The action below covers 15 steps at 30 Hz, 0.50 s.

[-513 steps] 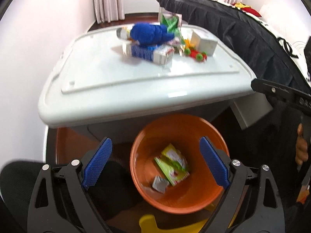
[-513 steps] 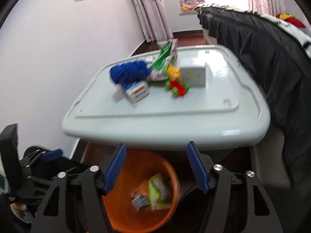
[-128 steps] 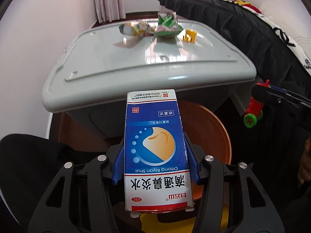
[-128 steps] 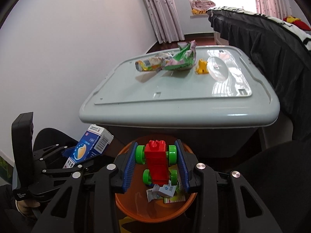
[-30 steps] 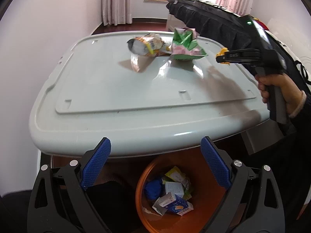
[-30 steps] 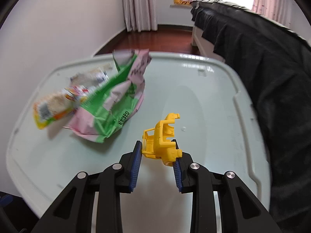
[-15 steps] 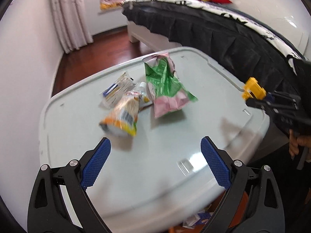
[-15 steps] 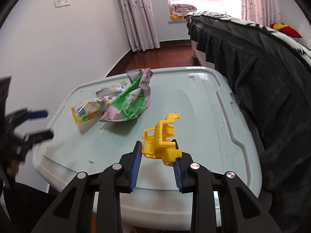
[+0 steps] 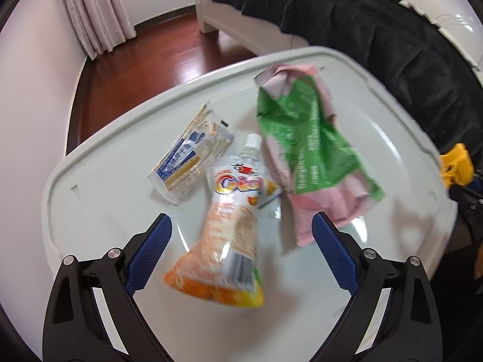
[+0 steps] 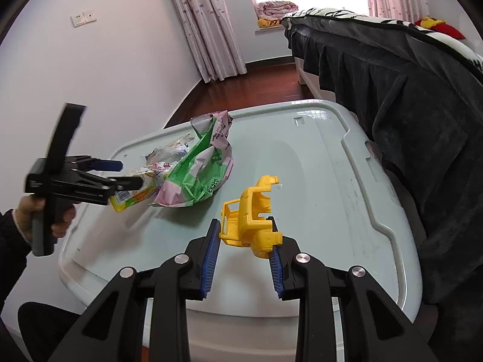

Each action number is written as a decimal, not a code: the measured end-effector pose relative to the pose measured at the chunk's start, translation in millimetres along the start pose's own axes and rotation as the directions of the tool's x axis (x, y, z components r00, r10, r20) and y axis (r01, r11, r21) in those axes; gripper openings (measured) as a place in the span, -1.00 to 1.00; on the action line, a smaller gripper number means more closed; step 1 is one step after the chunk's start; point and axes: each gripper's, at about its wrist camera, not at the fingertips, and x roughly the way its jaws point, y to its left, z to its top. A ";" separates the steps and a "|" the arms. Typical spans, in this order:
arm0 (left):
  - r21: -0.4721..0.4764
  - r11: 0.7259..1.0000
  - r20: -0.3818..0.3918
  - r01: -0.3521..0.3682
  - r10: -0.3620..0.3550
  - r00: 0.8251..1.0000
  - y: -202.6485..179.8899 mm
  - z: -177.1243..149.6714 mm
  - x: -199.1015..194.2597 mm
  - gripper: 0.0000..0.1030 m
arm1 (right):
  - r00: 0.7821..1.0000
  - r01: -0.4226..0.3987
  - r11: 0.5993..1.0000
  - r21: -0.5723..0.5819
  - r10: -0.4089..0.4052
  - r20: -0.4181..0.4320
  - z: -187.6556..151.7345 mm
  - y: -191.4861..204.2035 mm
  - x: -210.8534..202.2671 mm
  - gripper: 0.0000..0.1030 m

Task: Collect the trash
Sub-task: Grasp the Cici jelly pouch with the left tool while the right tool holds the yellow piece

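Note:
Three pieces of trash lie on the pale grey bin lid (image 9: 99, 199): an orange and white drink pouch (image 9: 229, 229), a blue and white wrapper (image 9: 190, 160) to its left, and a crumpled green and pink bag (image 9: 305, 150) to its right. My left gripper (image 9: 241, 253) hangs open above the pouch, a finger on either side. My right gripper (image 10: 244, 247) is shut on a yellow plastic toy (image 10: 250, 217), held above the lid's near right part. The toy (image 9: 455, 166) also shows at the right edge of the left wrist view. The left gripper (image 10: 120, 175) appears beside the bag (image 10: 199, 175).
A bed with a dark cover (image 10: 407, 96) runs along the right side of the lid (image 10: 317, 163). A white wall and curtains (image 10: 205, 24) stand behind, with wooden floor (image 9: 145, 60) beyond the lid. A person's hand (image 10: 60, 217) holds the left gripper's handle.
My left gripper has travelled forward over the lid and now hangs close above the pouch. The right gripper has lifted back a little with the yellow toy still held.

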 end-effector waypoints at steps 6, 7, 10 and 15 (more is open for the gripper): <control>0.028 0.999 -0.053 -0.033 0.034 0.998 1.8 2.7 26.9 0.77 | 1.000 -0.011 1.000 0.013 0.011 0.000 2.5 -1.5 0.8 -0.41; 0.032 0.999 -0.054 -0.044 0.046 0.998 1.8 1.4 30.3 0.77 | 1.000 -0.014 1.000 0.016 0.014 -0.001 2.6 -1.7 1.2 -0.41; 0.032 0.999 -0.082 -0.022 0.025 0.996 2.3 -4.3 41.3 -0.17 | 1.000 -0.016 1.000 0.018 0.016 -0.001 2.6 -2.4 1.2 -0.41; 0.024 0.998 -0.010 -0.059 0.059 0.998 -4.6 -25.6 35.0 -0.25 | 1.000 -0.020 1.000 0.023 0.020 -0.003 2.1 -2.3 1.5 -0.41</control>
